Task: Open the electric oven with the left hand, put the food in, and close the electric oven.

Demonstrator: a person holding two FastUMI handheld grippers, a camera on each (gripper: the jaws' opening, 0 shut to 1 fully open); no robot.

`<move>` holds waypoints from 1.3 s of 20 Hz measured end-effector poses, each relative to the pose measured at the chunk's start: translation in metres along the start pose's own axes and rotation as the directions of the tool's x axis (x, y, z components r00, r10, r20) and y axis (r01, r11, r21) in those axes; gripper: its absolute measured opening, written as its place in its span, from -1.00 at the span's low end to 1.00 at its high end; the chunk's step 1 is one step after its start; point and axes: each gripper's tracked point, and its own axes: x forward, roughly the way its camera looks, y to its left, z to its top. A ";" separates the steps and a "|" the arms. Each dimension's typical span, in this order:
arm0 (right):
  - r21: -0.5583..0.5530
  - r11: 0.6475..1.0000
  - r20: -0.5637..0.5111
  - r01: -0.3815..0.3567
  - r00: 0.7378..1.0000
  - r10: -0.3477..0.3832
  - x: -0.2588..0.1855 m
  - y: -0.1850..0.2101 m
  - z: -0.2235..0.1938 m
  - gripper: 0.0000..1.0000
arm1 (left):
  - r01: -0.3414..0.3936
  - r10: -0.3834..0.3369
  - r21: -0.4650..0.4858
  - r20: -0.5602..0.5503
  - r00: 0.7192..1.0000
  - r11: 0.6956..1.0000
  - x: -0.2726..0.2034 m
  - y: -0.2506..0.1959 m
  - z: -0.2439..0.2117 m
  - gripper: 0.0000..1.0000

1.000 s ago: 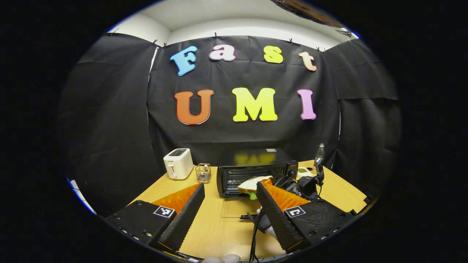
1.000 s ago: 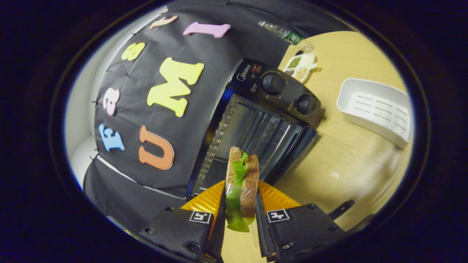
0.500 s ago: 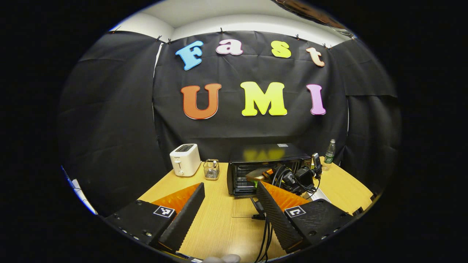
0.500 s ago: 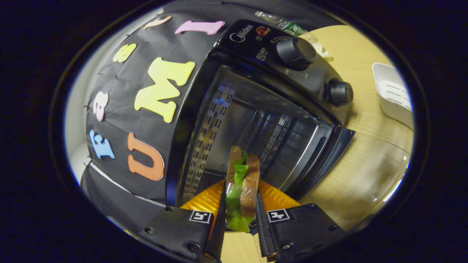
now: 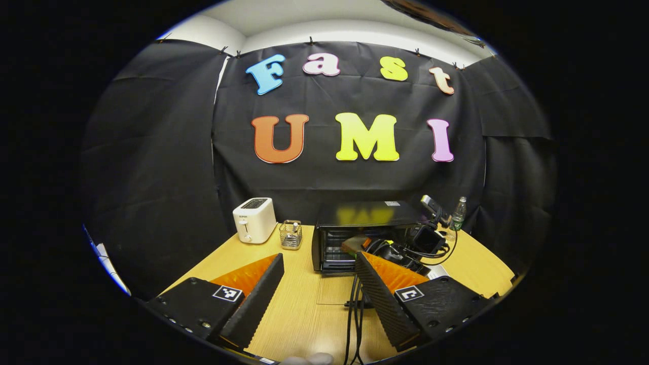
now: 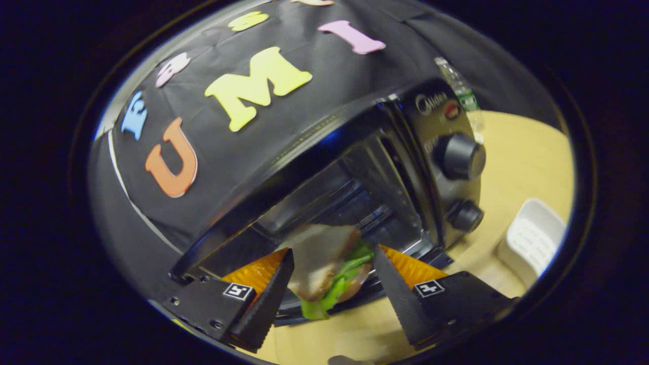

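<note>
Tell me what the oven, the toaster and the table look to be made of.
Oven: glossy black body, probably painted metal, since its top mirrors the wall; perforated bare metal shows inside.
Toaster: smooth white shell, likely plastic, though that's uncertain.
Table: light wood-grain top, wood or laminate; I can't tell which.

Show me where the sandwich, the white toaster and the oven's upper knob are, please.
sandwich (image 6: pixel 324 263): right gripper view, on its bread slice.
white toaster (image 5: pixel 253 220): left gripper view, front face.
upper knob (image 6: pixel 460 156): right gripper view, knob face.

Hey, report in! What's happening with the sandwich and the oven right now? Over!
Left hand-held gripper open, empty, back from oven. Right hand-held gripper open at oven mouth, sandwich between its fingers, blurred. Door down, nothing blocking.
</note>
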 end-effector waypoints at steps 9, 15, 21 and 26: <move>-0.245 0.968 -0.010 -0.045 0.999 0.044 -0.101 -0.024 0.047 0.79 | -0.003 0.003 -0.007 0.023 1.000 1.000 0.002 0.002 0.002 0.87; -0.385 0.923 0.044 0.004 0.999 0.015 -0.197 -0.083 0.119 0.79 | 0.007 -0.007 0.002 -0.060 0.998 1.000 0.024 -0.014 -0.048 0.87; -0.425 0.902 0.134 0.075 0.991 -0.020 -0.271 -0.135 0.184 0.79 | 0.065 -0.062 0.005 -0.192 0.979 0.998 0.052 -0.059 -0.128 0.87; -0.424 0.899 0.152 0.113 0.987 -0.053 -0.299 -0.172 0.206 0.80 | 0.132 -0.130 -0.009 -0.277 0.952 0.991 0.073 -0.098 -0.183 0.88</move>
